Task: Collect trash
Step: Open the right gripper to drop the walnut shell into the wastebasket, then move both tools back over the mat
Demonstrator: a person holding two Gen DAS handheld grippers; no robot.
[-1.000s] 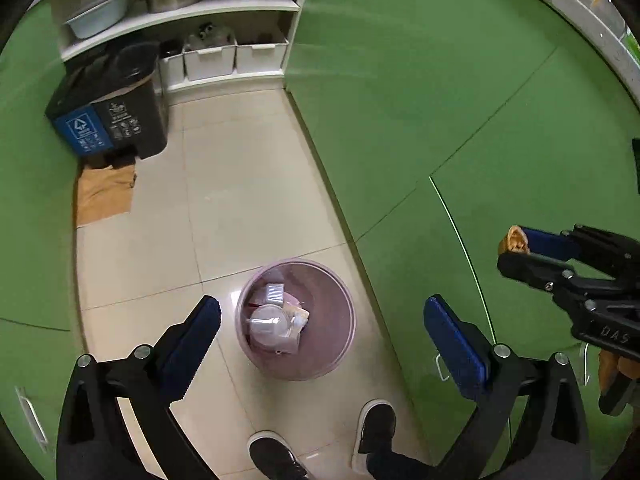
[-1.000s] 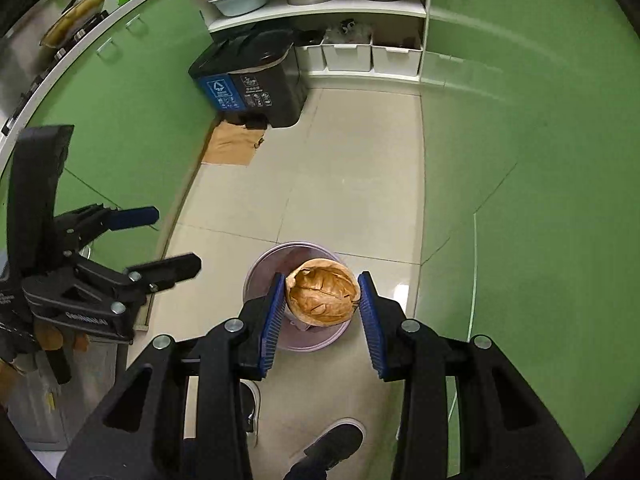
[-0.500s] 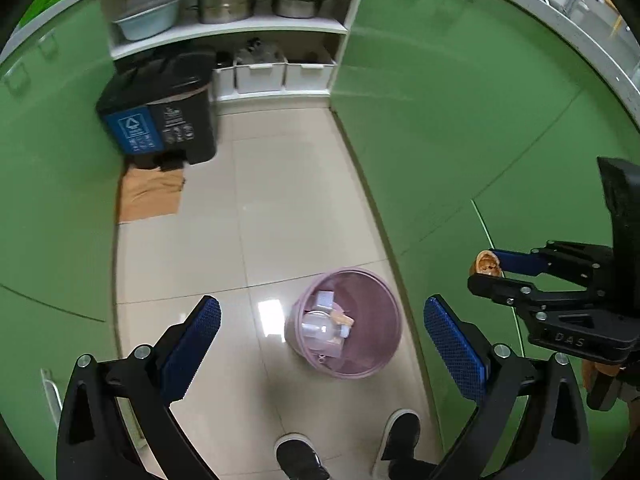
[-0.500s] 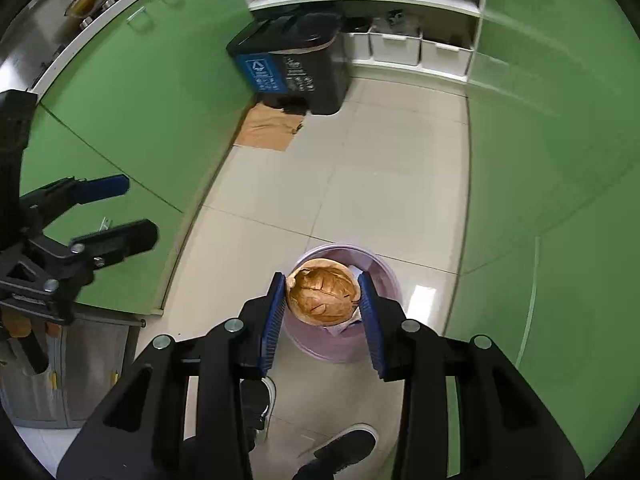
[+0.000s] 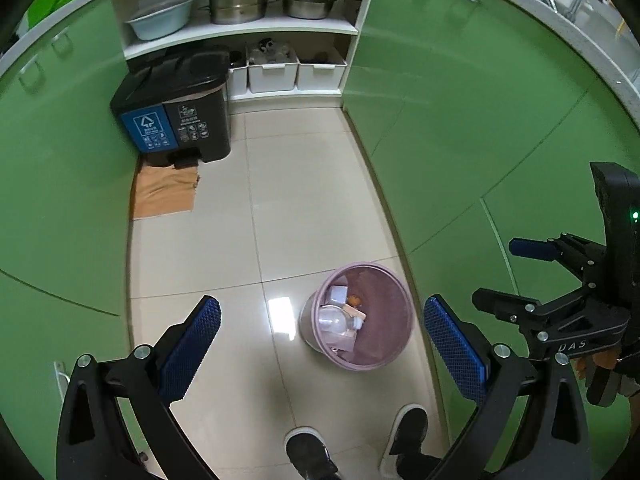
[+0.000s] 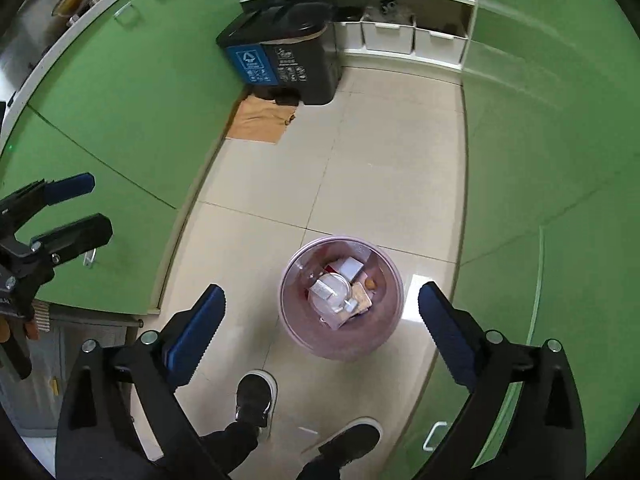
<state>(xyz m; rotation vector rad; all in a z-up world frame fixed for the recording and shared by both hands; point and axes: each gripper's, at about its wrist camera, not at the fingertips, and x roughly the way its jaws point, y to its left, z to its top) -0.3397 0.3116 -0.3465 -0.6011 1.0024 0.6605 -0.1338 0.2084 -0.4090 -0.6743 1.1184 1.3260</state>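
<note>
A pink waste basket [image 6: 384,332] stands on the tiled floor below me, also in the left wrist view [image 5: 394,344]. It holds a clear plastic bottle [image 5: 336,322], a white box [image 6: 351,267], wrappers and a small brown nut piece [image 6: 371,282]. My right gripper [image 6: 320,320] is open and empty, high above the basket. It shows at the right of the left wrist view [image 5: 516,276]. My left gripper [image 5: 320,340] is open and empty, high above the floor left of the basket. It shows at the left of the right wrist view [image 6: 86,208].
Green cabinets line both sides of the narrow floor. A black and blue pedal bin [image 5: 176,124] stands at the far end with cardboard [image 5: 164,196] beside it. White shelves hold pots [image 5: 238,0] and white boxes [image 5: 272,72]. The person's shoes [image 5: 312,452] are below.
My right gripper has opened and the brown nut shell it held has dropped from its fingers. Both grippers have risen and shifted, so the basket looks smaller.
</note>
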